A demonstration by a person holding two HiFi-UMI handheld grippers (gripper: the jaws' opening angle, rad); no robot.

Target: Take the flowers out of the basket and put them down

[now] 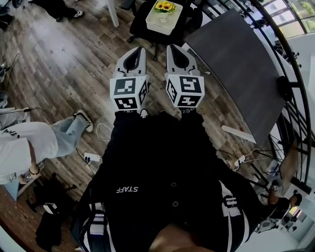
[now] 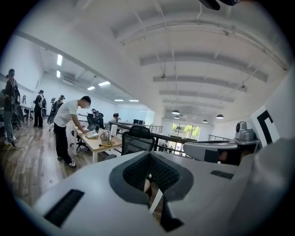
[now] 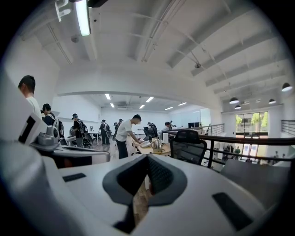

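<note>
far left of the head view, a seated person (image 1: 24, 142) in white shirt and jeans; a power strip (image 1: 92, 157) lies on the wooden floor (image 1: 64, 54) just beside them.

left gripper (image 1: 137, 51): held out level in front of the body, jaws together, nothing between them. its own view agrees, with the pads meeting at the tip and only floor showing through the gap behind.

flowers (image 1: 165, 6): yellow sunflower heads, in the white basket (image 1: 165, 23), which sits on a black chair (image 1: 139, 27). well ahead of both grippers, between their lines. neither gripper view shows them.

right gripper (image 1: 173, 50): level beside the left one, jaws closed, empty.

grey table (image 1: 236, 64): to the right of the chair, top bare where it can be seen.

step, as i judge it: the approach. nothing is grasped and the flowers are untouched in the basket. next move calls for closing the gap to the chair, opening one pair of jaws, coming down on the stems below the heads and lifting clear of the rim. the other gripper may need to steady the basket, since it looks light. the table seems the likely place to set them down, though that is a guess.

writing: shirt print at far left too partial to read. marker cube (image 1: 129, 92) and its twin on the right gripper carry black-and-white squares only, no letters. "staff" reads upside down on the dark jacket (image 1: 162, 162). no brand legible on the basket.
</note>
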